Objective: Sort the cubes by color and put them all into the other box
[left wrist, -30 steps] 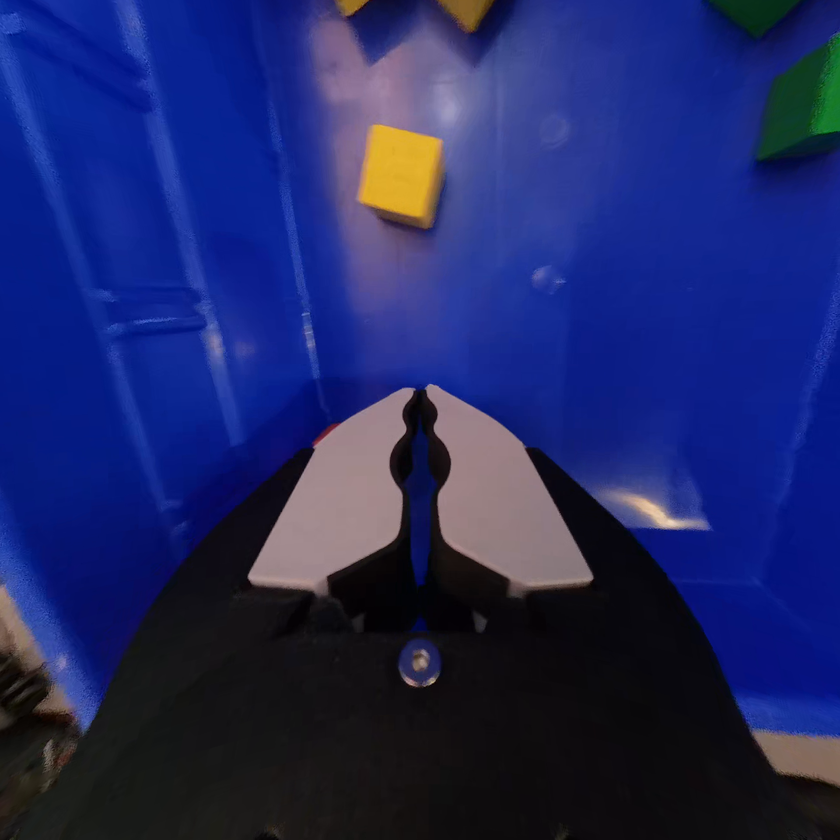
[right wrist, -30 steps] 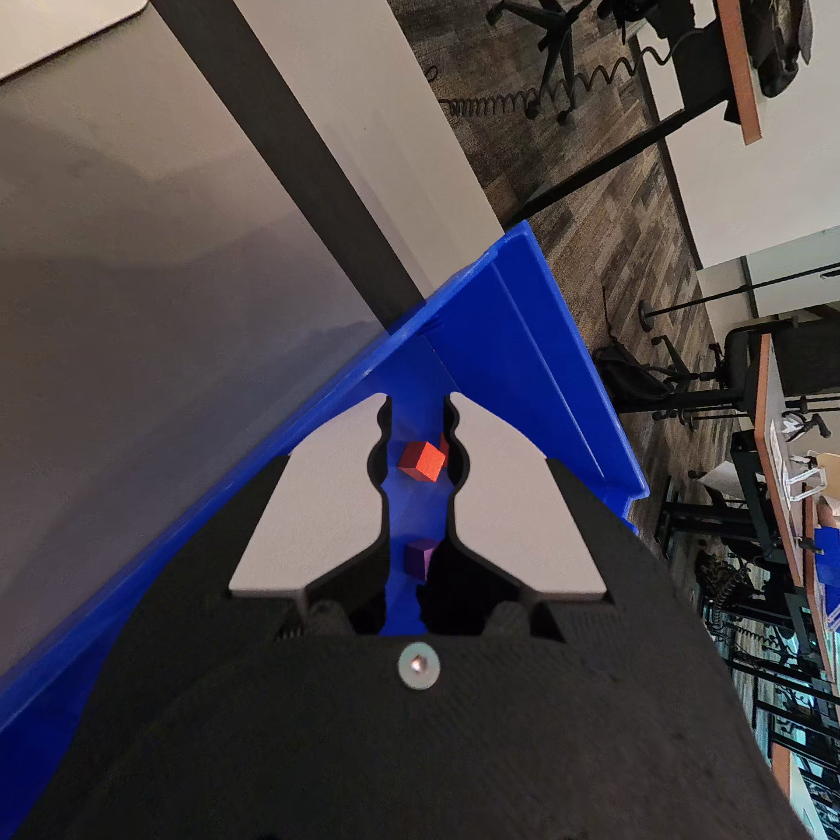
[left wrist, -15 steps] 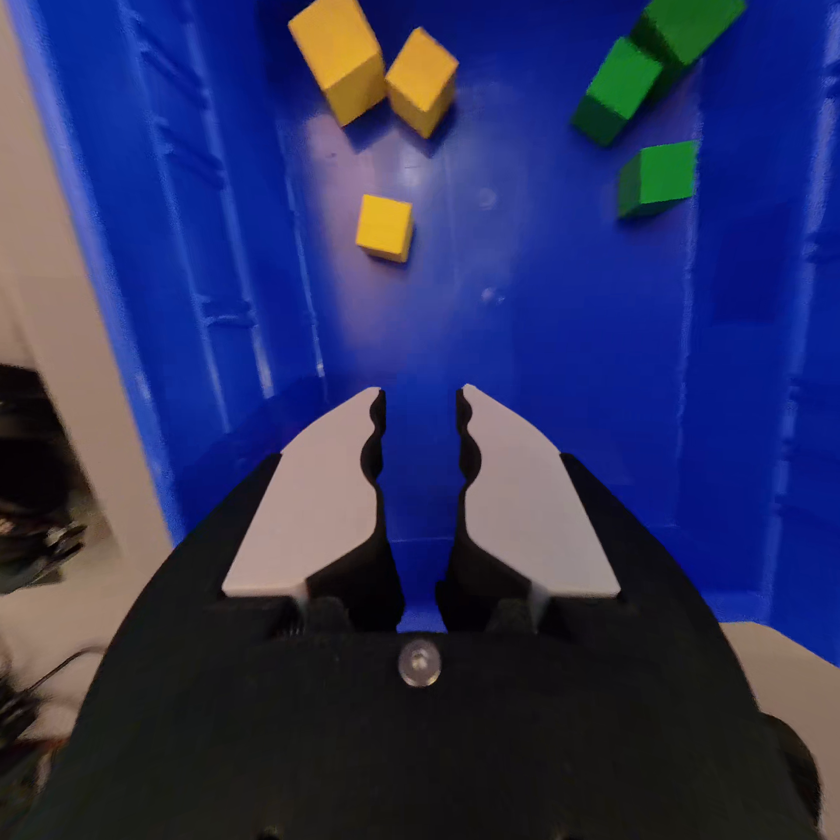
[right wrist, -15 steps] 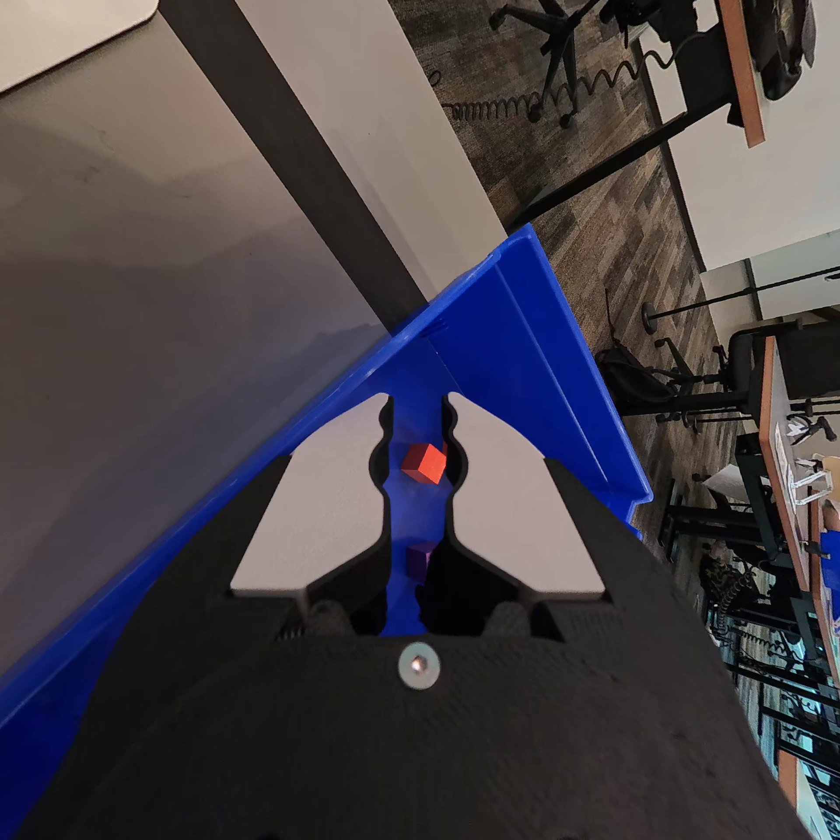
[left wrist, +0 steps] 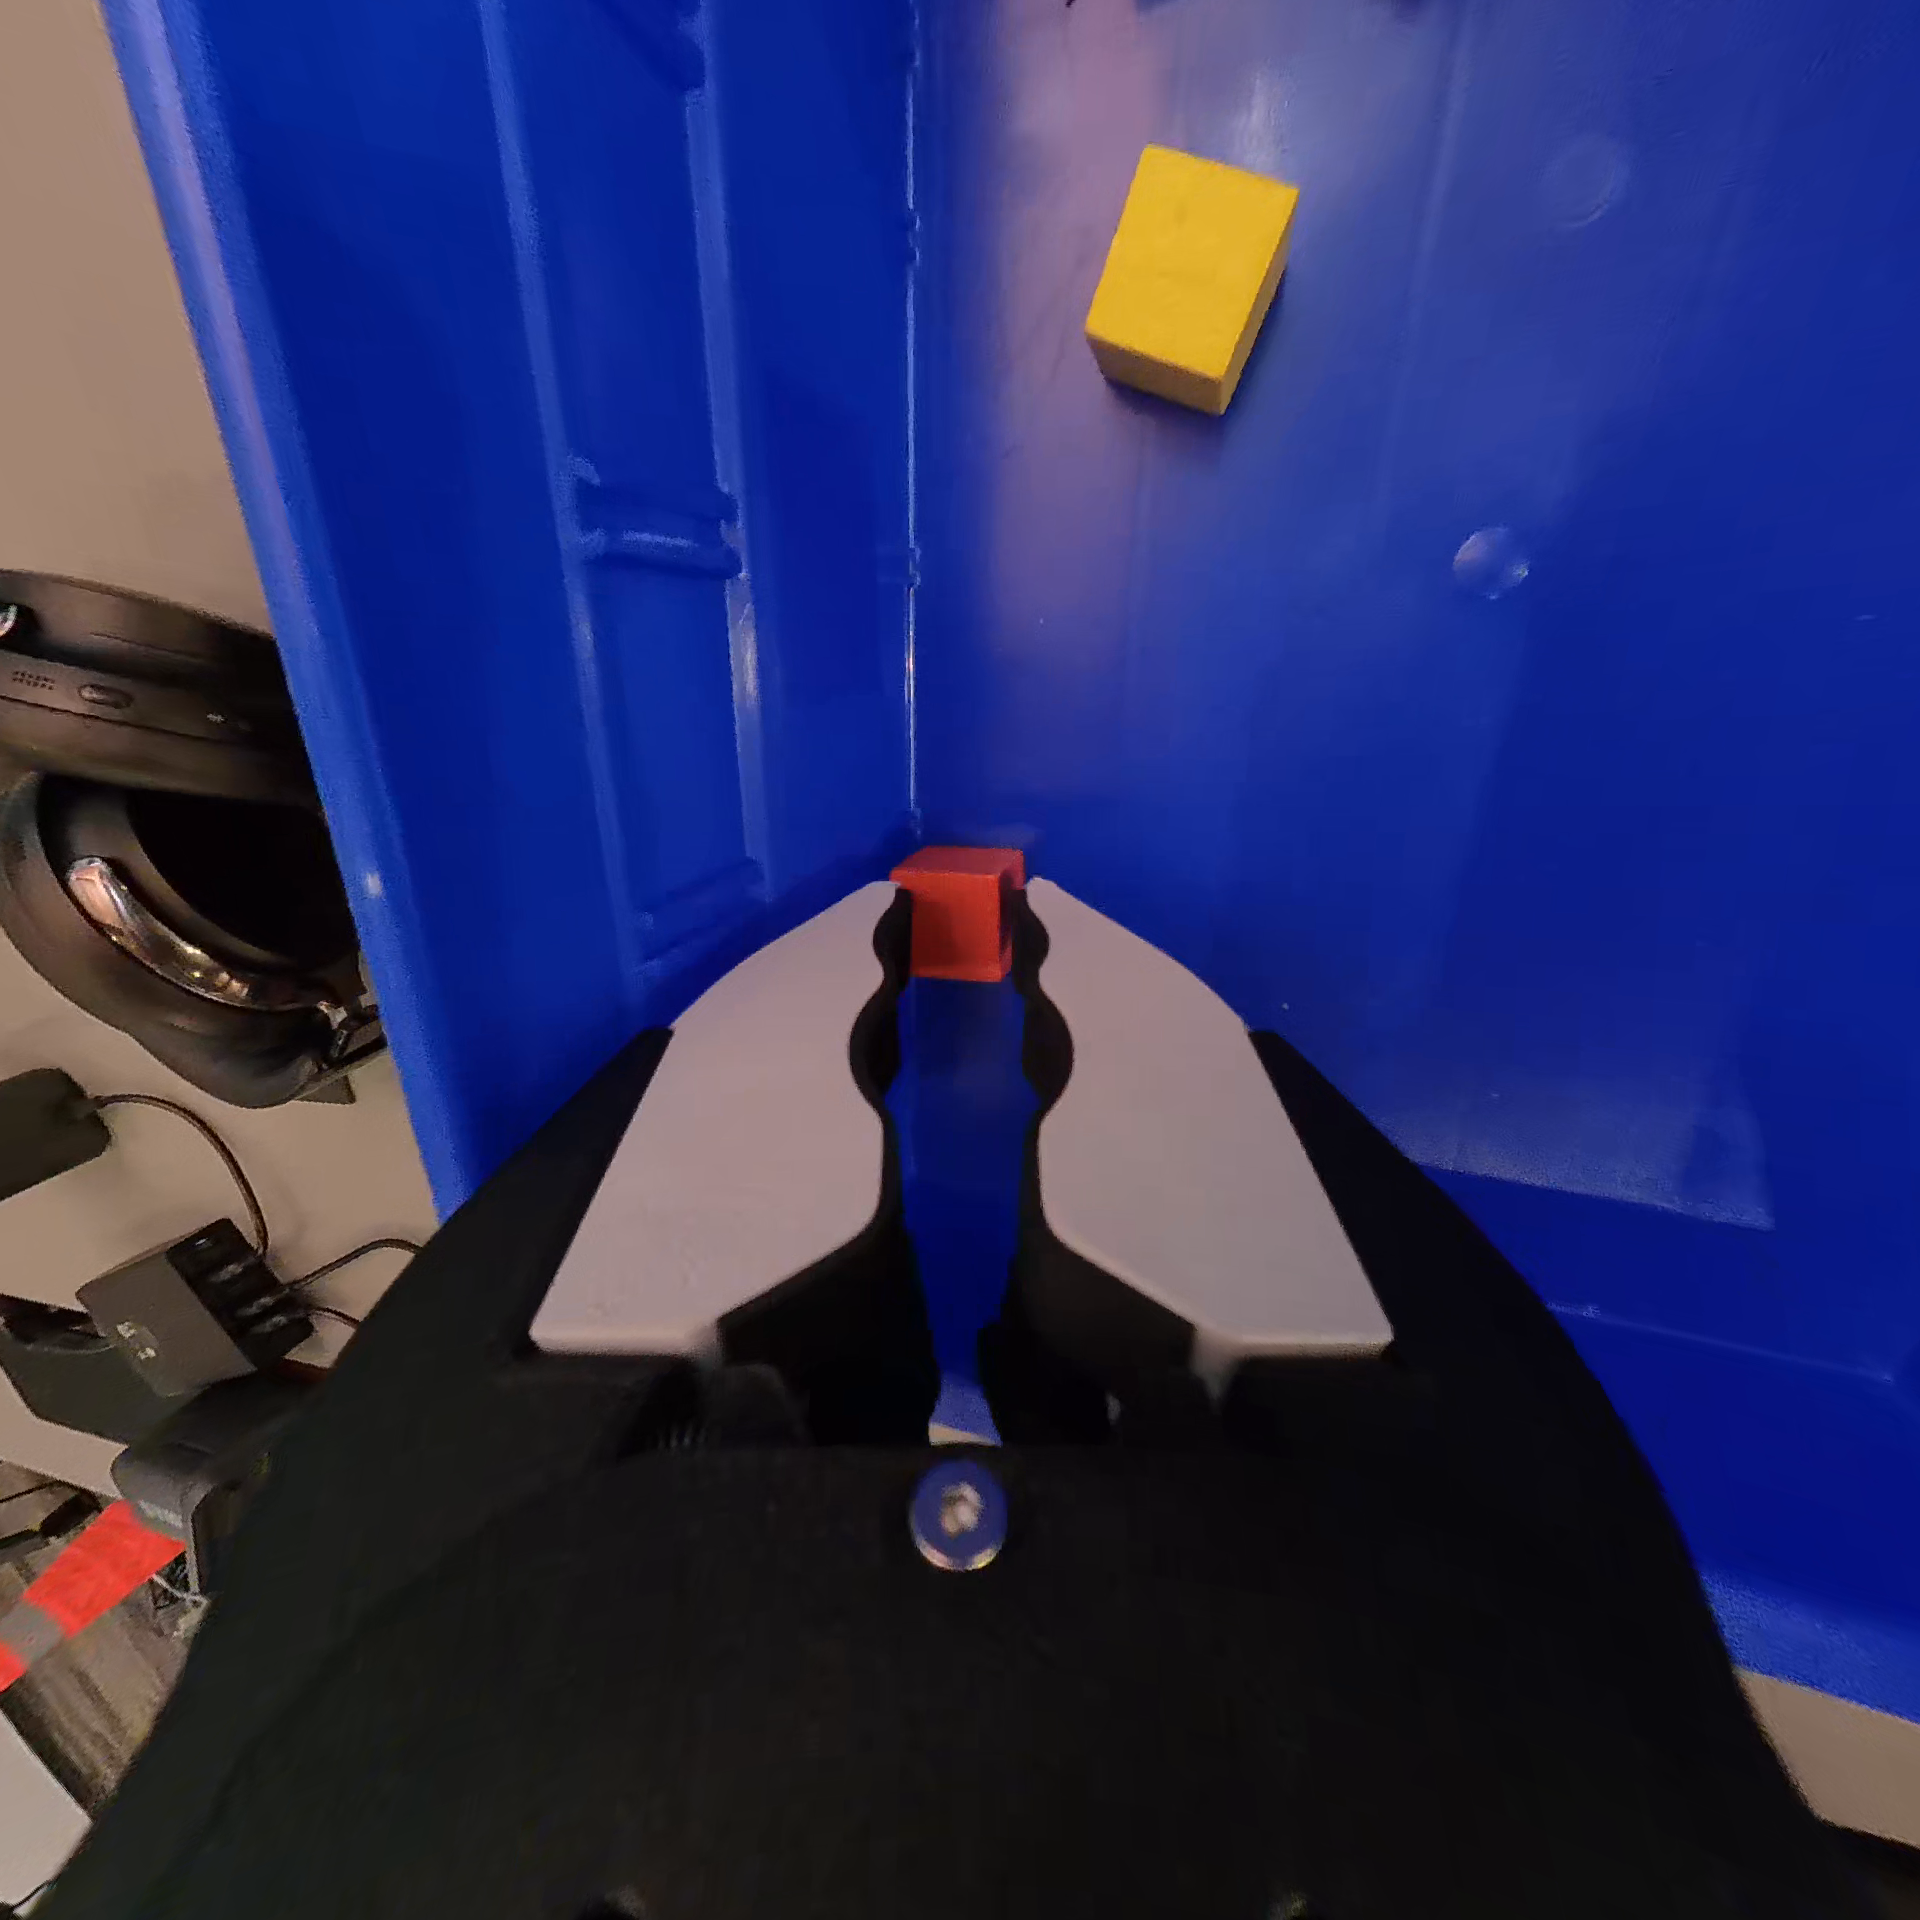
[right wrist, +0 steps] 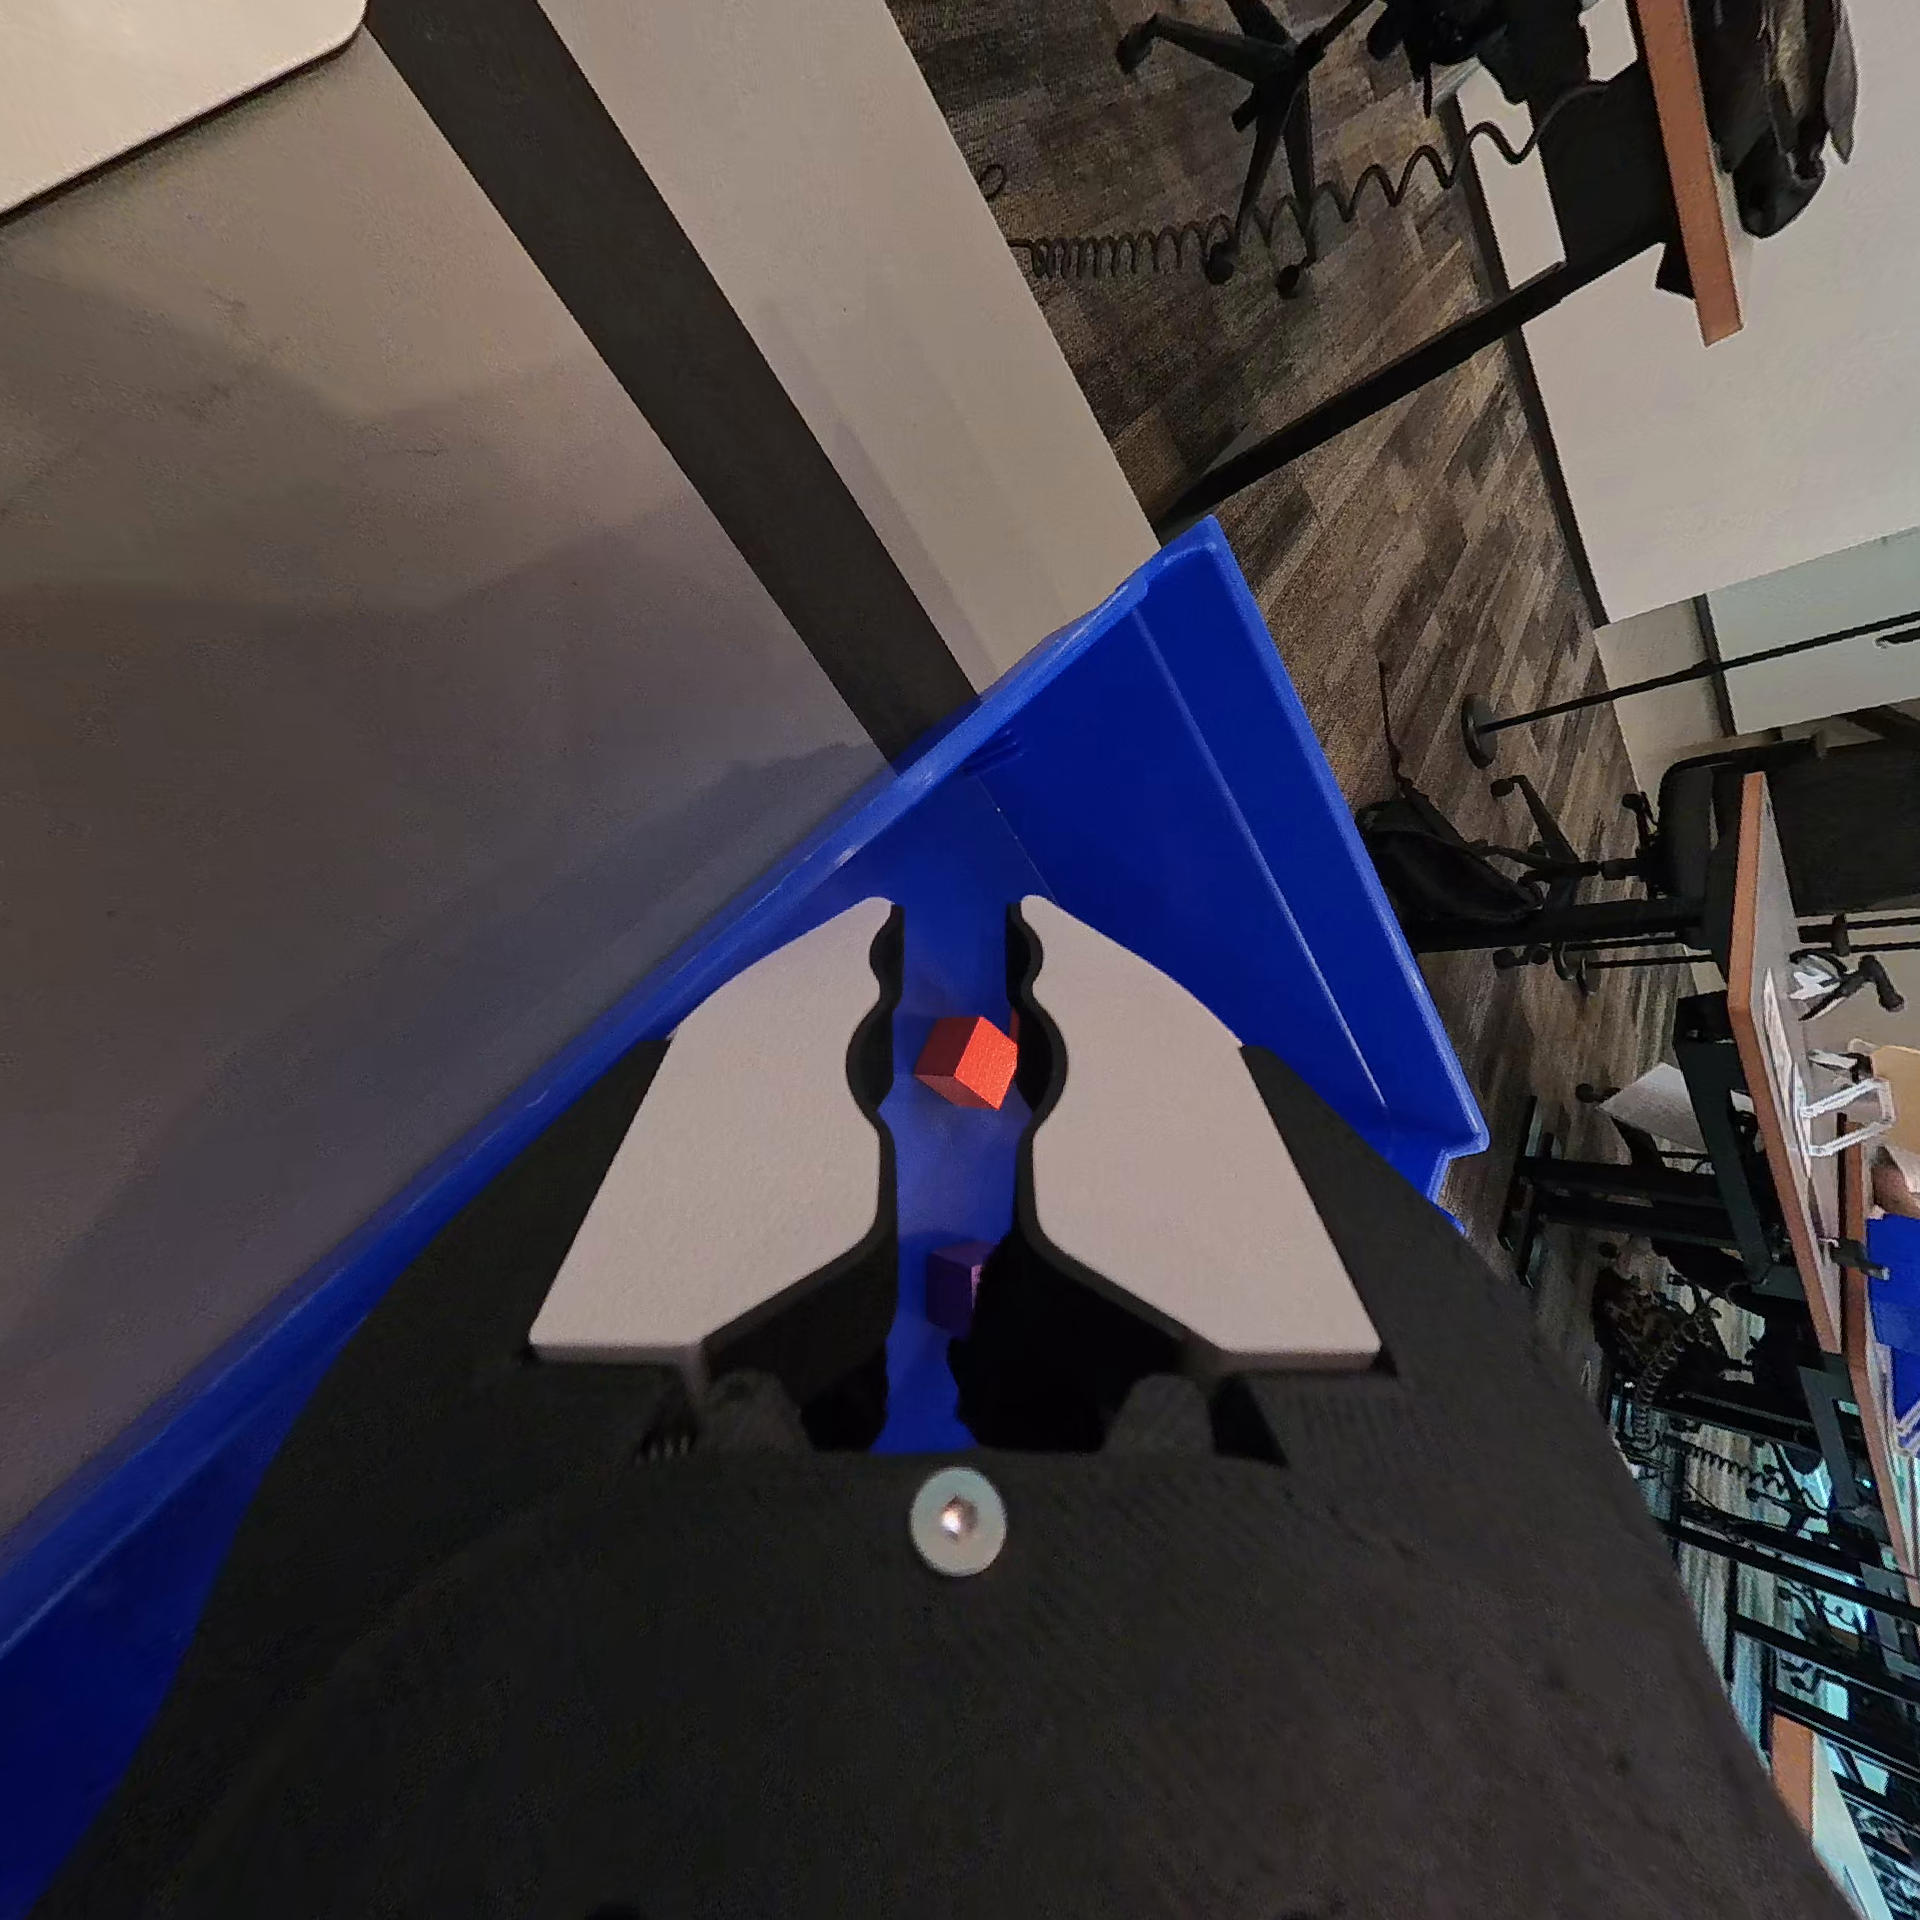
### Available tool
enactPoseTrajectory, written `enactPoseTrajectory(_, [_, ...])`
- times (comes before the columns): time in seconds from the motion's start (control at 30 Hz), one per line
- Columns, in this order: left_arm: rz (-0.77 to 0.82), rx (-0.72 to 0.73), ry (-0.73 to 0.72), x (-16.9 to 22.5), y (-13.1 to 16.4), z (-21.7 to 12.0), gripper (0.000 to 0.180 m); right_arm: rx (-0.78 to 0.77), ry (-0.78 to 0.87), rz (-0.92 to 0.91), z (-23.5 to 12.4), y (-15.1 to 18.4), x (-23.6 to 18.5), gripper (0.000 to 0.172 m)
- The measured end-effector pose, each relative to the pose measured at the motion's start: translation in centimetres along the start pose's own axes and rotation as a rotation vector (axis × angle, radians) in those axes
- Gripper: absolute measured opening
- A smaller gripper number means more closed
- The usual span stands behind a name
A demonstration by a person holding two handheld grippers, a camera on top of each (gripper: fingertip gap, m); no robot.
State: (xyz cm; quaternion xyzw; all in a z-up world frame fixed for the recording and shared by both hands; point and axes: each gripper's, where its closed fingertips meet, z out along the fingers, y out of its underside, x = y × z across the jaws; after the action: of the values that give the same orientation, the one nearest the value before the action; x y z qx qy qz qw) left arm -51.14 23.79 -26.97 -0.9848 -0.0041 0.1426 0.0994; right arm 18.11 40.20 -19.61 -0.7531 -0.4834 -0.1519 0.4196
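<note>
Left gripper point(left wrist: 959, 914), lower centre of the frame: grey fingers point(left wrist: 748, 1132) closed on a small red cube point(left wrist: 954, 925) at their tips. Blue box point(left wrist: 644, 416): ribbed wall at centre left, floor filling the right. Yellow cube point(left wrist: 1190, 275), upper right, on the box floor. Black devices and cables point(left wrist: 156, 1309), left edge, outside the box.

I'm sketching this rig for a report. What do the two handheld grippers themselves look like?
Both look alike. The left gripper and right gripper each have a matte black, textured body widening toward the camera, two pale grey fingers with wavy black inner edges, and one silver screw centred behind them. No cables, markings or sleeves show.
</note>
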Motion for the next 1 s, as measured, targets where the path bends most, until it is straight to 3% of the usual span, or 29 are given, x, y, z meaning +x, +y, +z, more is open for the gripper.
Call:
enactPoseTrajectory(0.1, [-0.003,0.01,0.047,0.4,0.2,-0.3,0.011,-0.001,0.002,-0.003,0.0,0.0,0.0,0.018])
enactPoseTrajectory(0.17, [0.019,0.044,0.239,3.2,-0.1,-1.0,0.002,0.0,0.001,-0.001,0.0,0.0,0.0,0.018])
enactPoseTrajectory(0.43, [0.044,0.054,-0.012,-0.6,-0.3,-1.9,0.002,0.002,-0.002,0.0,0.0,0.0,0.0,0.018])
enactPoseTrajectory(0.57, [0.062,0.002,-0.014,-0.6,0.3,-0.7,0.016,0.0,0.001,-0.005,0.0,0.0,0.0,0.018])
enactPoseTrajectory(0.63, [0.053,0.009,0.019,0.0,0.0,-0.6,0.033,-0.002,0.002,-0.007,0.0,0.0,0.0,0.018])
enactPoseTrajectory(0.77, [0.052,-0.06,0.024,0.3,0.9,0.4,0.05,-0.002,-0.001,-0.007,0.0,0.0,0.0,0.018])
enactPoseTrajectory(0.87, [0.036,-0.054,0.02,0.0,0.7,0.9,0.046,-0.002,-0.001,-0.009,0.0,0.0,-0.1,0.018])
enactPoseTrajectory(1.0, [0.011,-0.019,0.098,0.6,0.6,1.2,0.028,-0.001,-0.002,-0.007,0.0,0.0,-0.1,0.018])
